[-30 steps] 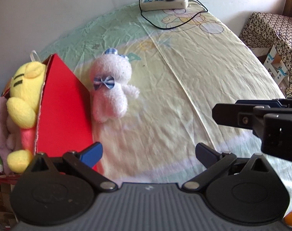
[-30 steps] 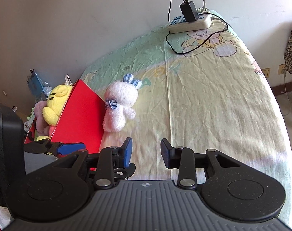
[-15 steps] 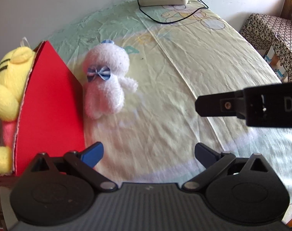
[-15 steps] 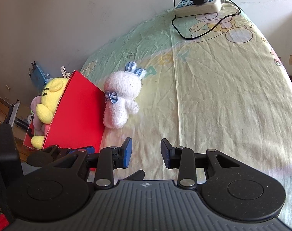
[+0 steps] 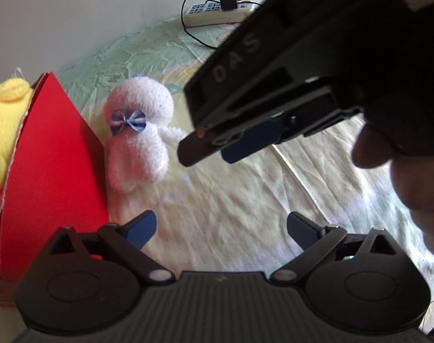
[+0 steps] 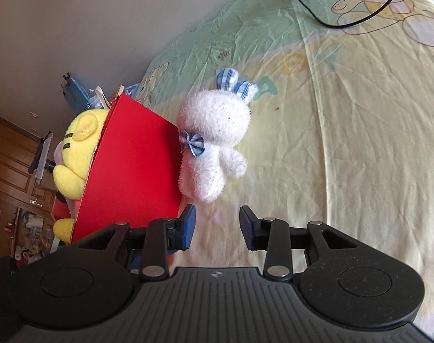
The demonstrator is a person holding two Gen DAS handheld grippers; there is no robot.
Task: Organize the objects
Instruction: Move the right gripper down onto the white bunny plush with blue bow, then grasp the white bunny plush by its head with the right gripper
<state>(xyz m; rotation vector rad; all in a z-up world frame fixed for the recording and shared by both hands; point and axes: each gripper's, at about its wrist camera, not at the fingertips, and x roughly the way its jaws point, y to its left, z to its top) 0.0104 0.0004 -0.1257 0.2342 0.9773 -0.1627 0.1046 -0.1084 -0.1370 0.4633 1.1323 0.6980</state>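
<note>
I see the white plush rabbit (image 6: 214, 143) lying on the bed (image 6: 359, 143), touching the red box (image 6: 134, 171) that holds a yellow plush (image 6: 77, 145). My left gripper (image 5: 221, 230) has its fingers spread wide, empty. My right gripper (image 6: 217, 225) shows a narrow gap between its fingers, empty, just short of the rabbit.

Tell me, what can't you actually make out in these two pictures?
- Yellow plush: mostly hidden behind the red box wall in both views.
- Box contents: unseen, blocked by that wall.
- White bunny: ears nearly hidden behind its head in the left view.
- Power strip: partly covered by the right gripper in the left view, cut off by the top edge in the right view.
</note>
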